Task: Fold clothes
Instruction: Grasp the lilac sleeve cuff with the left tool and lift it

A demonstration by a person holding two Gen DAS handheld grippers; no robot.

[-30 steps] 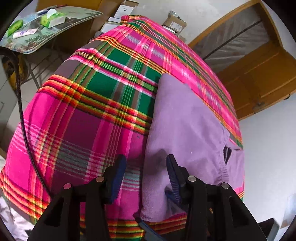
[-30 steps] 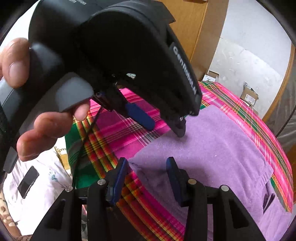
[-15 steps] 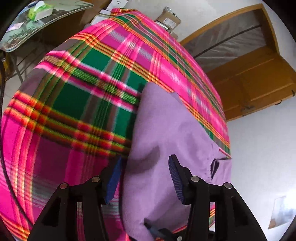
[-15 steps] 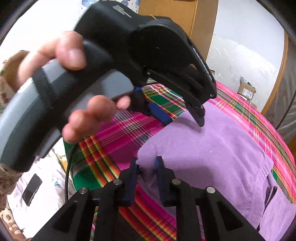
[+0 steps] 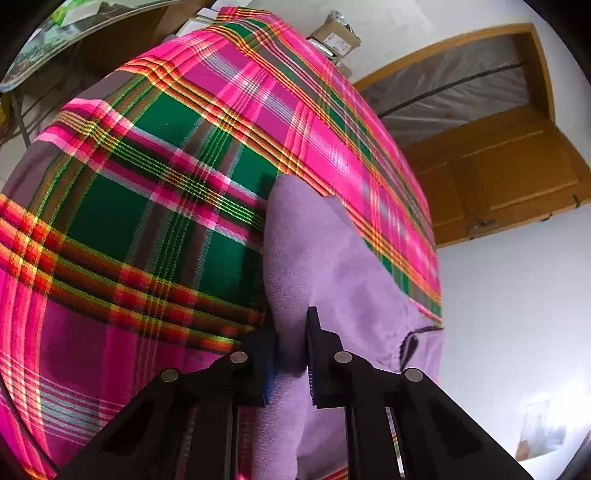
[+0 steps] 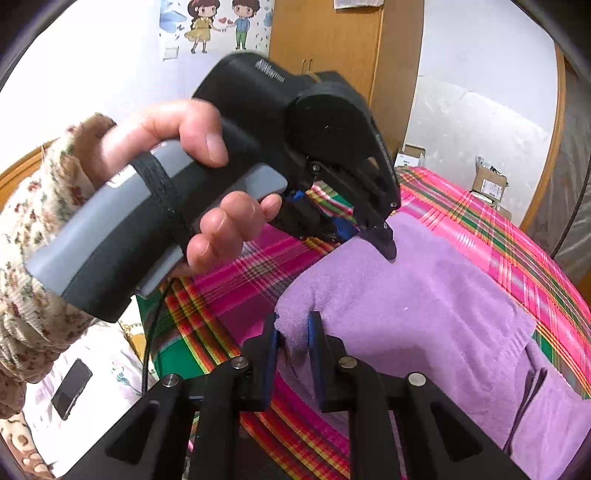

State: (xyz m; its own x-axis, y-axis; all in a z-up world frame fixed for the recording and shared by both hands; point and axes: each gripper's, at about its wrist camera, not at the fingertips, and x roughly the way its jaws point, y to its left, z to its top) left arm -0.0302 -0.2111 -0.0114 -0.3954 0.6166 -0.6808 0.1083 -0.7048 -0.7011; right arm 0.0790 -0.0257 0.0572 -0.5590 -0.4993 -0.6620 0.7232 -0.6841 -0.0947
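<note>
Left wrist: my left gripper (image 5: 291,354) has just closed on the purple garment (image 5: 332,266), which runs toward one o'clock across the plaid blanket (image 5: 155,184).

Right wrist: my right gripper (image 6: 293,343) has just closed, pinching its near corner at six o'clock. It looks soft, light fleece; edges seem the best hold.

Left of the lilac fleece garment (image 5: 332,266) the pink-green plaid bedspread (image 5: 155,206) lies bare, open room for a gripper. Far bed edge is hemmed by cardboard boxes (image 6: 489,182), a wooden door (image 5: 517,177) and a glass-topped table (image 5: 74,26). In the right wrist view the hand-held black left gripper (image 6: 384,245) and its hand (image 6: 192,177) block the near-left airspace.
</note>
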